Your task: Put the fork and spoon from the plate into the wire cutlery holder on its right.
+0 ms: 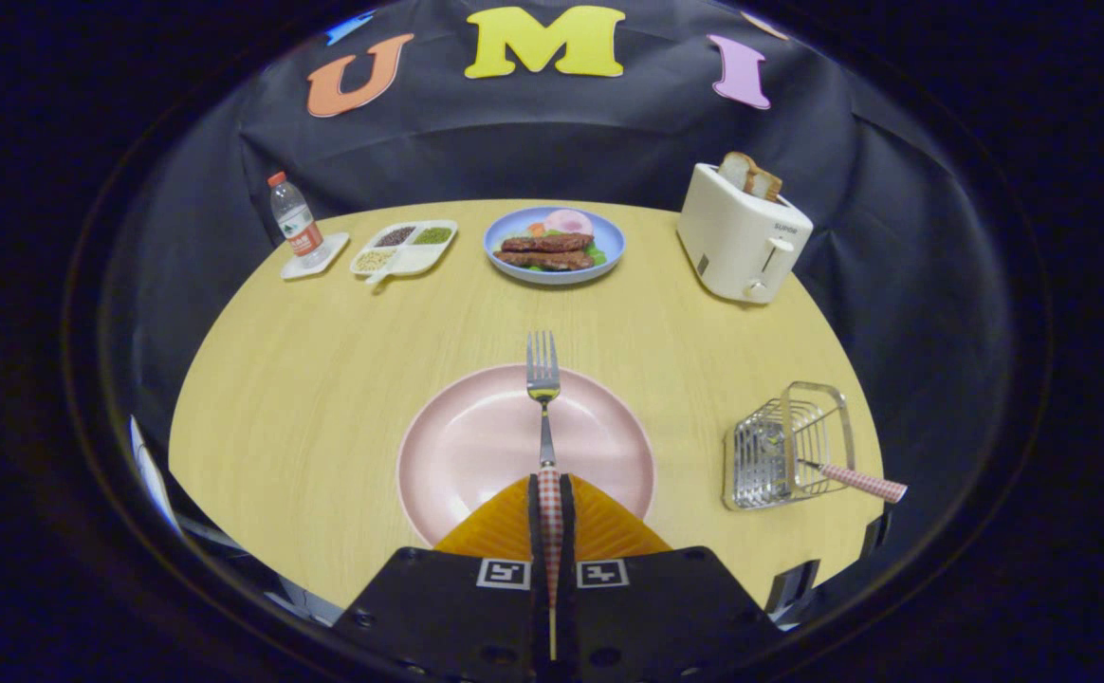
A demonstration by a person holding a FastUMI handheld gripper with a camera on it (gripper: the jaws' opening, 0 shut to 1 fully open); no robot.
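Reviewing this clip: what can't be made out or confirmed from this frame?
- Fork: the gripper's fingers, shut on it, hide most of its checked handle.
- Utensil in the wire cutlery holder: its checked handle sticks out; the wires mask the head, so spoon unconfirmed.
- Pink plate: near rim hidden behind the fingers.
- Tray contents: too small to identify.

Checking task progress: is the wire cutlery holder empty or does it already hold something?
Not empty. One checked-handle utensil lies in the wire cutlery holder, handle sticking out. The gripper is shut on the fork over the pink plate.
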